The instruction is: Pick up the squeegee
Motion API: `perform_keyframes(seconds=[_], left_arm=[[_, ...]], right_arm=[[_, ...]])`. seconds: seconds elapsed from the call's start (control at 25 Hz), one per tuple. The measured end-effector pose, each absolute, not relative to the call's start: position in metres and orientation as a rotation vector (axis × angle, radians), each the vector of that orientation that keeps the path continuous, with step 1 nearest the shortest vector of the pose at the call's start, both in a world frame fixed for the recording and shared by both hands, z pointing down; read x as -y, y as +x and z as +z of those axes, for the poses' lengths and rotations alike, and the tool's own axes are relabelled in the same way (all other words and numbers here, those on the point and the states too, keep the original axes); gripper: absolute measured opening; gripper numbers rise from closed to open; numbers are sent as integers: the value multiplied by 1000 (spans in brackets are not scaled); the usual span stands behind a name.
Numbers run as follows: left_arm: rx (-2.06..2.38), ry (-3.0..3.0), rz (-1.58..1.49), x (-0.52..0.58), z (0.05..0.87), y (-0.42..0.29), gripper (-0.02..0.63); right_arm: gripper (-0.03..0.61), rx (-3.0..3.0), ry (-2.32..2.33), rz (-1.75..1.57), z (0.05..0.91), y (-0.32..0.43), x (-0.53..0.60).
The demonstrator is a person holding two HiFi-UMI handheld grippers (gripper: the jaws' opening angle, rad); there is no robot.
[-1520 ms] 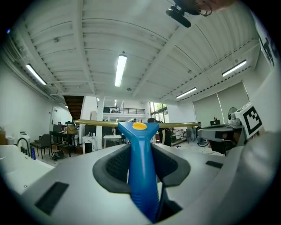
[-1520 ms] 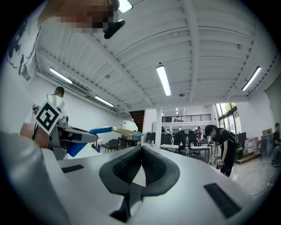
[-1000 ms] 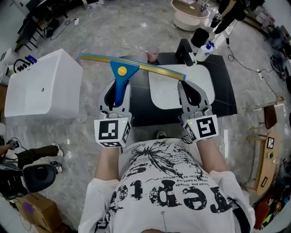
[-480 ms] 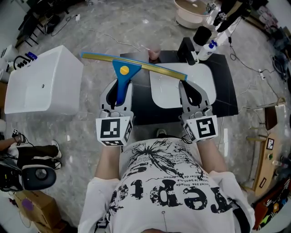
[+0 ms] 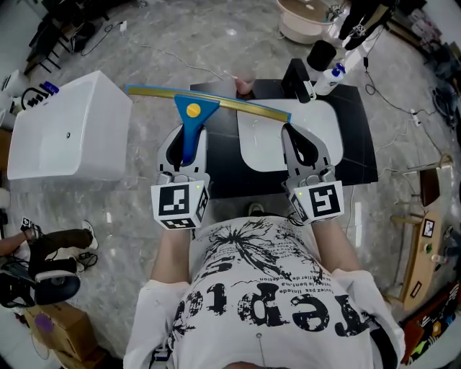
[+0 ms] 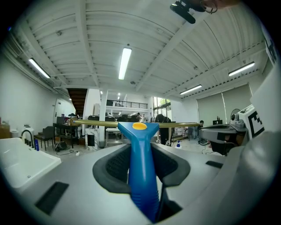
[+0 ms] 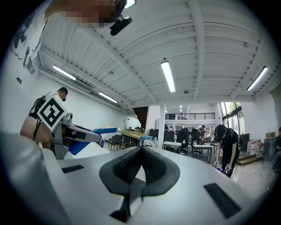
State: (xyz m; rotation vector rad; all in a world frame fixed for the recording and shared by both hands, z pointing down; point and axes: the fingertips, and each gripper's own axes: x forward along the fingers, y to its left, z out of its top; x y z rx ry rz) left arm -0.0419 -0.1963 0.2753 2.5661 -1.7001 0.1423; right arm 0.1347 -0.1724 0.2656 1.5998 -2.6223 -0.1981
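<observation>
The squeegee [image 5: 191, 122] has a blue handle with a yellow dot and a long yellow-edged blade. It points away from me, above the floor and the table's left edge. My left gripper [image 5: 184, 153] is shut on its handle. In the left gripper view the blue handle [image 6: 141, 162] runs between the black pads, and the blade crosses level at the far end. My right gripper [image 5: 303, 153] hovers over the white basin [image 5: 263, 148], shut and empty; its pads [image 7: 151, 169] meet at the tip. The right gripper view shows the left gripper [image 7: 61, 134] and the squeegee [image 7: 94, 132] to its left.
A black table [image 5: 356, 144] holds the white basin, a spray bottle [image 5: 328, 76] and a black block [image 5: 294, 79]. A pink cup [image 5: 243, 86] stands at its far edge. A white tub [image 5: 68, 133] sits on the floor at the left. A beige tub [image 5: 299, 21] lies beyond.
</observation>
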Motion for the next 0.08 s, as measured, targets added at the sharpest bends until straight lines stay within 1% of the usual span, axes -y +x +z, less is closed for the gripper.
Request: perform_keyframes(seconds=[0.08], left_arm=[[1708, 2558, 146, 195, 276, -43, 140]], right_arm=[[12, 2623, 1596, -202, 265, 134, 172]])
